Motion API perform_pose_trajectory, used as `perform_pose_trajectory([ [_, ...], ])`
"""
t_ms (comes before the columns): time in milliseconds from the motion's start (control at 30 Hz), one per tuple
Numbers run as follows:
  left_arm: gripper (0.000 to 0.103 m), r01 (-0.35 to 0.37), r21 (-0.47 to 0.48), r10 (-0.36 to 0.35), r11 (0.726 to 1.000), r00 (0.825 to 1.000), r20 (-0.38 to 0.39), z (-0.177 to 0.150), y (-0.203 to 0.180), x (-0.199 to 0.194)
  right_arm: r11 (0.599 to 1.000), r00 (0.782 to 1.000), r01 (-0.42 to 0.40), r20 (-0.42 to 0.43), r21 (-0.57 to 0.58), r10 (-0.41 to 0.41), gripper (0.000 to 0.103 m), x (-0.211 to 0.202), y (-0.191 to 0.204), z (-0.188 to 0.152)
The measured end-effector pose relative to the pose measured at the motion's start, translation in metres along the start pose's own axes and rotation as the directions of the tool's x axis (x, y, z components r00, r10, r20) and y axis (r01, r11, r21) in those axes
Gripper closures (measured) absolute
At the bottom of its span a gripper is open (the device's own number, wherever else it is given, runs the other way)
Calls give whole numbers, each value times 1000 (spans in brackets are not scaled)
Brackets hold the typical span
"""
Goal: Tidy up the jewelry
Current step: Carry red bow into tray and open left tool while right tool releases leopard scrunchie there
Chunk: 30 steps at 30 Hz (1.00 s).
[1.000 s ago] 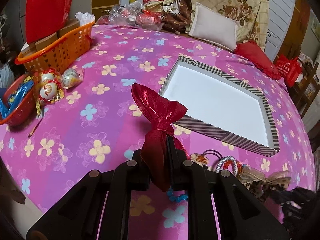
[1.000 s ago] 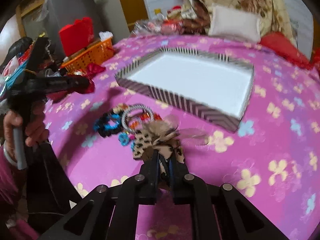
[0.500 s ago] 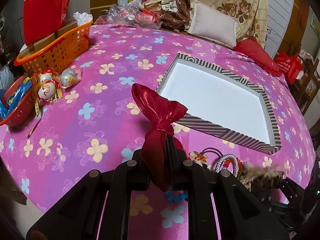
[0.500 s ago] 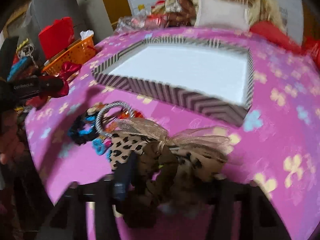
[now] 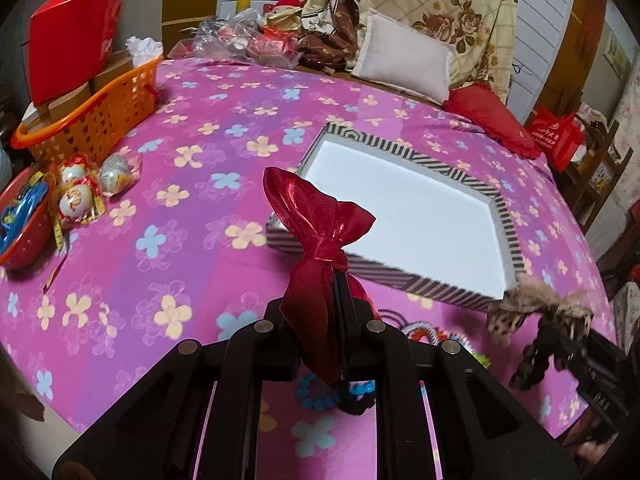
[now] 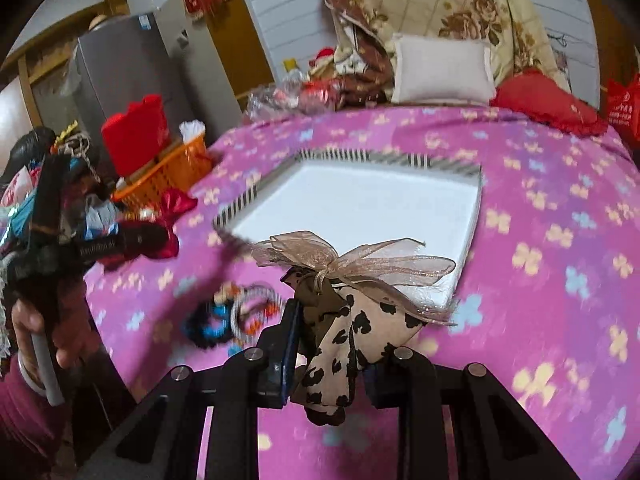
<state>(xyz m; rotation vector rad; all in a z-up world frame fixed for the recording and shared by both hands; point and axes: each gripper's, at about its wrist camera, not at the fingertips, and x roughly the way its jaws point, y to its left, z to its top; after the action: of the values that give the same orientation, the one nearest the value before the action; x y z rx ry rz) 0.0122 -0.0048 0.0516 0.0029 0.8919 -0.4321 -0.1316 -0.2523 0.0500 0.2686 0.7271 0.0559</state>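
My left gripper (image 5: 340, 280) is shut on a shiny red bow (image 5: 316, 224), held above the pink flowered cloth just short of the striped tray (image 5: 506, 216). My right gripper (image 6: 328, 320) is shut on a leopard-print bow (image 6: 352, 320) with a sheer beige ribbon, lifted off the cloth near the tray's (image 6: 478, 204) front edge. The leopard bow (image 5: 536, 312) also shows at the right of the left wrist view. The tray's white floor is bare. A pile of hair ties and bracelets (image 6: 236, 316) lies on the cloth, partly hidden by the left fingers (image 5: 332, 392).
An orange basket (image 5: 92, 116) with boxes and a red bag stands at the far left. Wrapped eggs (image 5: 80, 196) and a red bowl (image 5: 20, 232) lie near the left edge. Pillows (image 5: 404, 60) and a red cushion (image 5: 492, 120) sit behind the tray.
My right gripper has lifted the leopard bow off the cloth and raised it toward the tray. My left gripper has moved a little closer to the tray with the red bow.
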Motion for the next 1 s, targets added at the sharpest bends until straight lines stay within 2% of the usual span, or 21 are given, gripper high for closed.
perform_pose_trajectory([
  [233,90,24,18,-24,1000,1000,1,26,-12,10,1000,999,25,19,15,-25,77,12,-17,40],
  [467,90,15,40,-14,999,1000,-12,53,-23,36,997,1000,17,-18,72,-16,77,45,-38,65],
  [667,90,-14,51,18,999,997,-68,64,-30,74,996,997,19,-77,83,-13,77,82,-45,66],
  [900,90,-53,66,61,996,989,-132,59,-28,110,993,989,51,-145,107,-35,77,110,-61,61],
  [967,90,-60,60,68,996,987,-146,58,-26,116,992,985,73,-163,103,-55,73,115,-64,59],
  [1000,90,-63,54,71,997,985,-155,57,-24,119,991,982,93,-175,99,-74,61,118,-66,58],
])
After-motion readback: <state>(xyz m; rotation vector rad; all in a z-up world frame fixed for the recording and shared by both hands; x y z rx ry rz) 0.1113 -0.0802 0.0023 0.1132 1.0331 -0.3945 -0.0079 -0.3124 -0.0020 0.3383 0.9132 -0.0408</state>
